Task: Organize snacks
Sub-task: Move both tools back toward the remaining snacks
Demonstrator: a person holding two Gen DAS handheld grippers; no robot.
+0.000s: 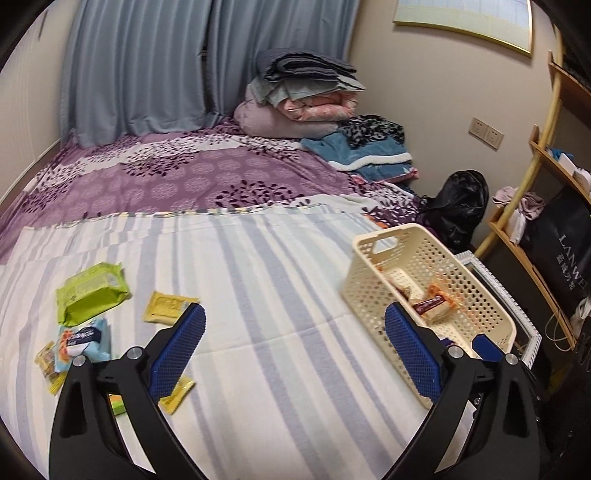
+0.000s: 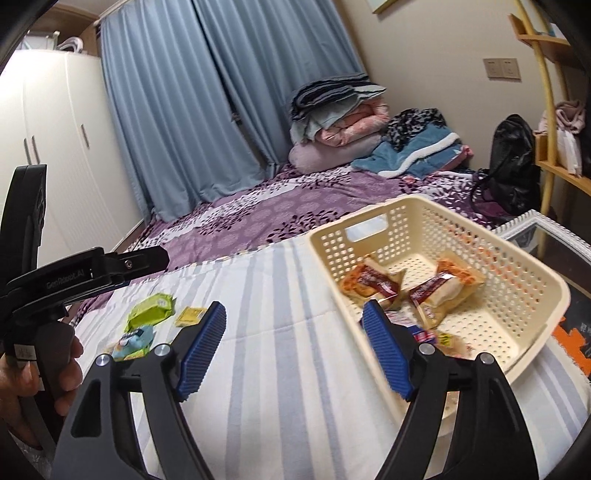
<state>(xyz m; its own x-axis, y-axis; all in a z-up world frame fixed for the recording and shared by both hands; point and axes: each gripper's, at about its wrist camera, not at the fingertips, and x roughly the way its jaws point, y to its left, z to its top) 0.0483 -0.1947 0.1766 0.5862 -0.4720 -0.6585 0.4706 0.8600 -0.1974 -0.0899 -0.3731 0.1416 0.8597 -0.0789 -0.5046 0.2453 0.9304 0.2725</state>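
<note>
You have a few wrapped snacks [image 2: 439,291] in the basket [image 2: 524,258], several packets [image 1: 92,291] lie well left of it, and your left gripper [image 1: 295,332] and right gripper [image 2: 295,325] are both spread and empty.

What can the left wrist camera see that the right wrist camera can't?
Only the left wrist view shows the gold-framed picture on the wall and the yellow packet beside its jaws. Only the right wrist view shows the white wardrobe, the person's hand holding the other tool, and two wrapped buns clearly inside the basket. Both show the green packet, the blue curtains, the folded blankets and open, empty jaws.
</note>
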